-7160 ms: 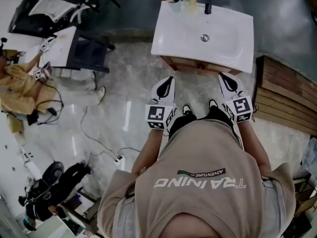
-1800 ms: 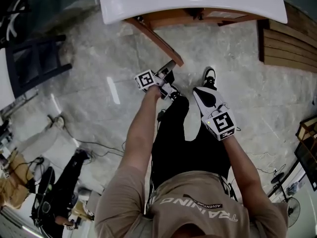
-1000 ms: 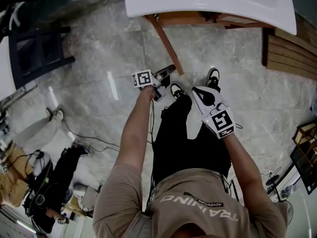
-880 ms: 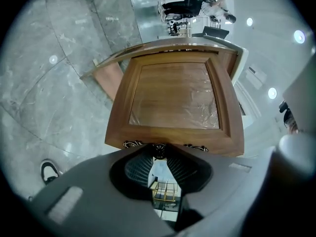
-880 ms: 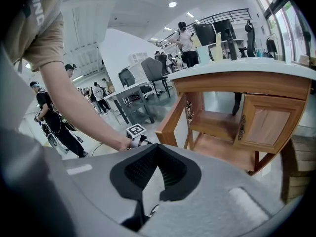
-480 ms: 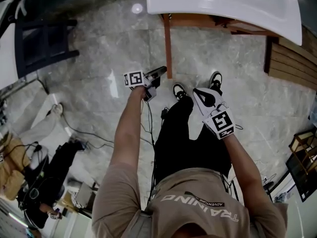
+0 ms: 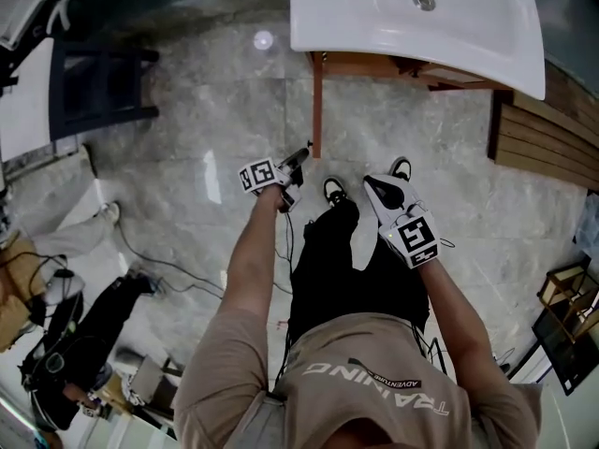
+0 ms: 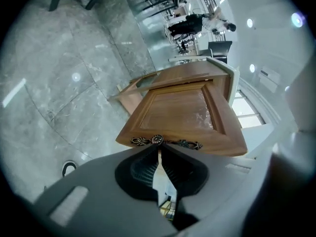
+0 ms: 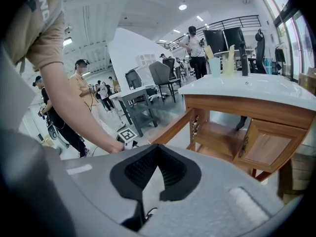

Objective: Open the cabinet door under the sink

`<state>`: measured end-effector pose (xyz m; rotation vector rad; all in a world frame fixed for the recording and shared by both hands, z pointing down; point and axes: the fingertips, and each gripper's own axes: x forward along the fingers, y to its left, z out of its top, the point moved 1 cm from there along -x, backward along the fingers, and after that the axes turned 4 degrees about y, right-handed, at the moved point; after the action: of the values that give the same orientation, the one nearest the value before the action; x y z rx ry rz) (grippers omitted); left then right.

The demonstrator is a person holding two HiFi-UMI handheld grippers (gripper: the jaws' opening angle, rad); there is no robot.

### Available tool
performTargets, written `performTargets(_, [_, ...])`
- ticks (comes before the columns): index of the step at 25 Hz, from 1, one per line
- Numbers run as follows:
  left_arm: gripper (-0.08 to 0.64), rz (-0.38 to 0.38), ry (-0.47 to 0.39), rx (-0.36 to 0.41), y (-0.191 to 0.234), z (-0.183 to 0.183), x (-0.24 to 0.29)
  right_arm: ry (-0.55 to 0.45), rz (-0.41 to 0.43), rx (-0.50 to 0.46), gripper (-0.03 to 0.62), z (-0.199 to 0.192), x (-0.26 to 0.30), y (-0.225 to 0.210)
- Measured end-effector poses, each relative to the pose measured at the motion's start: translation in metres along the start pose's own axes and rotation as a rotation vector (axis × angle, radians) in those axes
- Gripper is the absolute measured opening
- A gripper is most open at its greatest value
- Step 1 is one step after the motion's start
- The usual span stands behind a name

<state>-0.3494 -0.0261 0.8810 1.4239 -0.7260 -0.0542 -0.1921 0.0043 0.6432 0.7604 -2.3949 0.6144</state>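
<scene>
The white sink [image 7: 356,17] tops a wooden cabinet. Its left door [image 7: 316,110] stands swung out, edge-on and roughly square to the cabinet front. My left gripper [image 7: 301,155] is at the door's free end. In the left gripper view the jaws [image 8: 158,149] are shut on the ornate metal handle [image 8: 157,140] of the door panel [image 8: 182,112]. My right gripper [image 7: 376,185] hangs to the right above the person's legs, shut with nothing in it [image 9: 157,151]. The right gripper view shows the open door [image 9: 173,126] and a bare inner shelf [image 9: 217,137].
The cabinet's right door [image 9: 269,149] is closed. A slatted wooden platform [image 7: 543,138] lies right of the sink. A dark chair frame [image 7: 94,82] stands at the left and cables [image 7: 168,269] trail on the marble floor. The person's shoes [image 7: 334,191] are just behind the door.
The door has swung from a slant to about square with the cabinet front, drawn by my left gripper. More of the sink has come into view. The right gripper has barely moved.
</scene>
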Motion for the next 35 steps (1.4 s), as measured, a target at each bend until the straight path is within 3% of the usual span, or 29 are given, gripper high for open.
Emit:
performTargets(4, [0.012,-0.118,-0.132,-0.043,-0.022,-0.003,-0.018,0.001,-0.03,0.008,0.002,0.008,-0.018,-0.008])
performTargets(6, [0.012,-0.148,-0.152,-0.027,-0.039,-0.007,-0.027,-0.015,-0.052,0.02,0.002,0.013,-0.028,-0.013])
performTargets(7, [0.012,-0.136,-0.145,0.001,-0.047,-0.009,-0.032,-0.023,-0.06,0.026,0.002,0.016,-0.033,-0.014])
performTargets(10, [0.012,0.02,-0.107,0.107,-0.066,-0.017,-0.049,-0.024,-0.068,0.013,0.002,0.019,-0.048,-0.017])
performTargets(14, [0.012,-0.039,-0.132,0.172,-0.14,-0.031,-0.053,-0.021,-0.066,-0.03,0.002,0.024,-0.074,-0.019])
performTargets(17, [0.014,-0.041,-0.173,0.229,-0.202,-0.034,-0.061,-0.031,-0.071,-0.041,0.002,0.032,-0.093,-0.024])
performTargets(20, [0.014,-0.131,-0.21,0.305,-0.27,-0.034,-0.049,-0.05,-0.077,-0.058,0.002,0.041,-0.108,-0.036])
performTargets(25, [0.014,-0.027,-0.25,0.538,-0.361,-0.047,-0.037,-0.067,-0.086,-0.041,0.002,0.049,-0.144,-0.052])
performTargets(30, [0.015,0.092,-0.28,0.749,-0.436,-0.055,-0.035,-0.127,-0.075,0.105,0.002,0.081,-0.182,-0.066])
performTargets(35, [0.017,0.099,-0.296,0.954,-0.51,-0.059,-0.023,-0.229,-0.052,0.151,0.002,0.122,-0.217,-0.084])
